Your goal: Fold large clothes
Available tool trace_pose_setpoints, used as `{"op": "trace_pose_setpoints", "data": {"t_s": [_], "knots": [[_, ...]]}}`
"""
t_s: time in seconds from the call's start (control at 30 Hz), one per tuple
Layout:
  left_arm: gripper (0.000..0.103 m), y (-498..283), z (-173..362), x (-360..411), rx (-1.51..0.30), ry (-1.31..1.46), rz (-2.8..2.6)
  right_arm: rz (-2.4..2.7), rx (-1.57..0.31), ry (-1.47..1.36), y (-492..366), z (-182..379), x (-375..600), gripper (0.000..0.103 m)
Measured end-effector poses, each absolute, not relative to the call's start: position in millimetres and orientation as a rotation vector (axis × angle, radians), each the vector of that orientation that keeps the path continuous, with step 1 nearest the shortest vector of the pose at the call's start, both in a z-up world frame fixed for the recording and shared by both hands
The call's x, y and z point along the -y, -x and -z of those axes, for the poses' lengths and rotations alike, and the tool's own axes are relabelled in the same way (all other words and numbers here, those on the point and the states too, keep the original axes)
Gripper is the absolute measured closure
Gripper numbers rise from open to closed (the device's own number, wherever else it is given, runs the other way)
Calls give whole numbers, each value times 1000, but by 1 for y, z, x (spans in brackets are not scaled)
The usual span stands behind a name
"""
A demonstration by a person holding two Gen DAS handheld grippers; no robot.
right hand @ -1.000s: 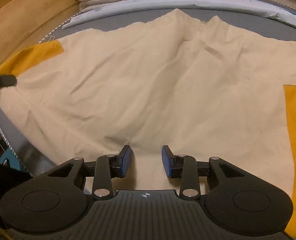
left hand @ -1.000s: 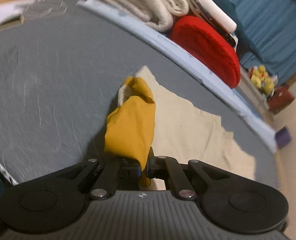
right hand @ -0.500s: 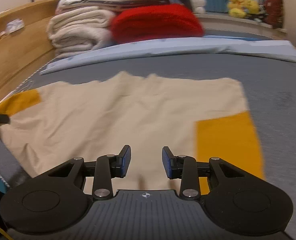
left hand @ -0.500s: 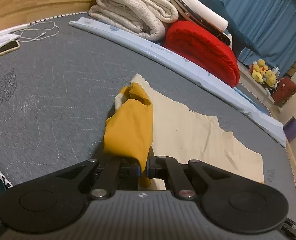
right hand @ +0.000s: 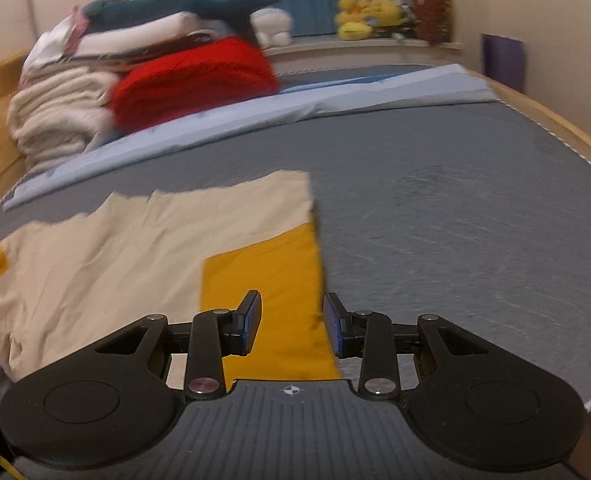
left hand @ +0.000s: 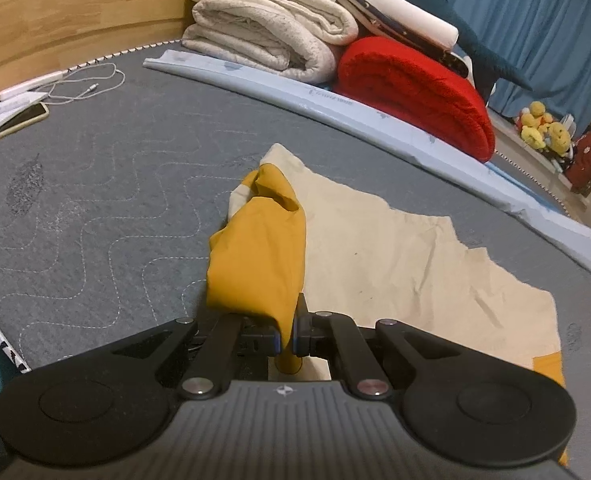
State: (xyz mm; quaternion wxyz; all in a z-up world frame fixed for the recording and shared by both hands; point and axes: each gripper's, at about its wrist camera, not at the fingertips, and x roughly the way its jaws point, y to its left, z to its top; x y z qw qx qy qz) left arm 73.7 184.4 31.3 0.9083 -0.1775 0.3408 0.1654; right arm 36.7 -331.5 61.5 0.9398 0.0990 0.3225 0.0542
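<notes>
Both cameras ride low behind their own black fingers, tilted down over the grey quilted mattress (left hand: 95, 208) and looking across it to the rolled red blanket (left hand: 419, 92) at its far edge. The left view sits close over the bunched mustard-yellow sleeve (left hand: 259, 256) of the cream cloth garment (left hand: 395, 264). The right view, blurred, shares that garment (right hand: 127, 240), the blanket (right hand: 191, 80) and the mattress (right hand: 455, 220).

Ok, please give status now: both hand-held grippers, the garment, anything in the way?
Left hand-held gripper shut on the yellow sleeve. Right hand-held gripper open, empty, over the other yellow sleeve. Cream garment flat on the mattress. Nothing in the way.
</notes>
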Motion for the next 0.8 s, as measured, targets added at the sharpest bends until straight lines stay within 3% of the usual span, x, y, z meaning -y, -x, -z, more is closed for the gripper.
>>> {"op": "trace_pose_setpoints", "data": {"t_s": [0.23, 0.37, 0.43, 0.57, 0.7, 0.8], "knots": [[99, -78, -51, -168, -712, 293, -321, -35, -627, -305, -31, -55, 371, 66], [99, -86, -93, -124, -653, 227, -218, -51, -256, -235, -3, -91, 377, 66], [99, -92, -114, -86, -619, 155, -140, -65, -177, -199, 7, -98, 378, 66], [99, -96, -137, 12, -564, -6, 20, -93, -215, -221, 5, -92, 386, 66], [99, -81, -115, 121, -536, -184, 188, -111, -232, -249, 3, -87, 397, 65], [96, -67, -76, 190, -555, -290, 322, -132, -301, -334, -2, -79, 409, 52]]}}
